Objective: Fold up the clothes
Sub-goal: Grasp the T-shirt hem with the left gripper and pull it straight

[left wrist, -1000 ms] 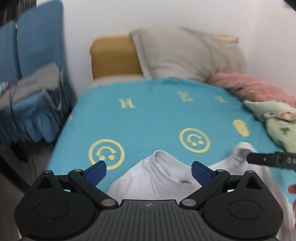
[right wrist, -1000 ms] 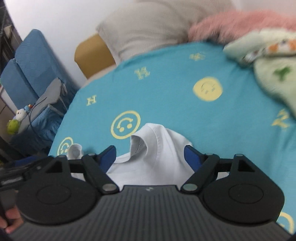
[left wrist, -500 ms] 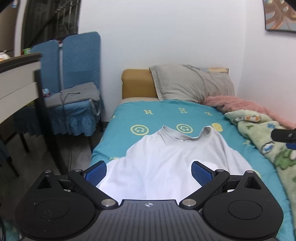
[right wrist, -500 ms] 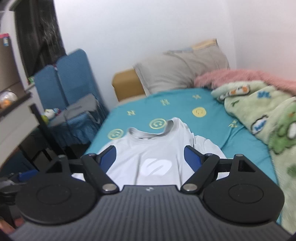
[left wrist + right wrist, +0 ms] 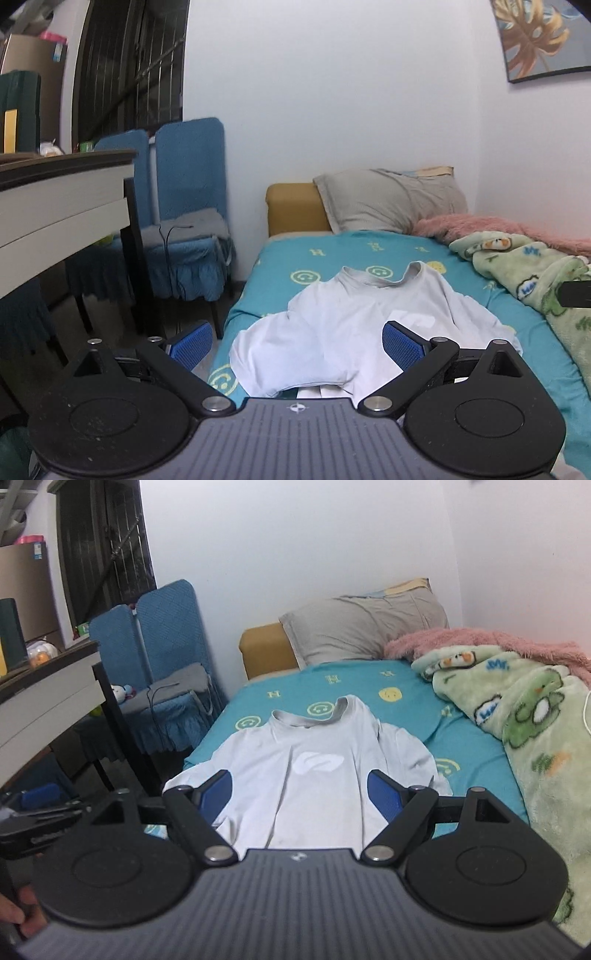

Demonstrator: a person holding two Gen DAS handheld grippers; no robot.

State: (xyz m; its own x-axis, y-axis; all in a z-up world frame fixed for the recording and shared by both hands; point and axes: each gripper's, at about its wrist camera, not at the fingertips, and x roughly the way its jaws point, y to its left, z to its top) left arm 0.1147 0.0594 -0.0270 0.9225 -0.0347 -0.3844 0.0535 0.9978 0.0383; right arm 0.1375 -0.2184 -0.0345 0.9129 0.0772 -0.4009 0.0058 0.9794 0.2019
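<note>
A white T-shirt (image 5: 354,332) lies spread front up on the teal bed sheet (image 5: 332,258), collar toward the pillow, a pale logo on its chest. It also shows in the right wrist view (image 5: 314,771). My left gripper (image 5: 297,345) is open and empty, held back above the shirt's lower part. My right gripper (image 5: 299,794) is open and empty, also held back over the shirt's lower half. The left gripper's body (image 5: 44,827) shows at the left edge of the right wrist view.
A grey pillow (image 5: 388,203) and yellow headboard (image 5: 291,206) are at the bed's far end. A green cartoon blanket (image 5: 535,731) and pink blanket (image 5: 480,642) lie along the right. Blue chairs (image 5: 184,221) and a desk (image 5: 62,199) stand left of the bed.
Both grippers have pulled back and up from the shirt's collar toward the foot of the bed. The shirt now lies spread out on the sheet.
</note>
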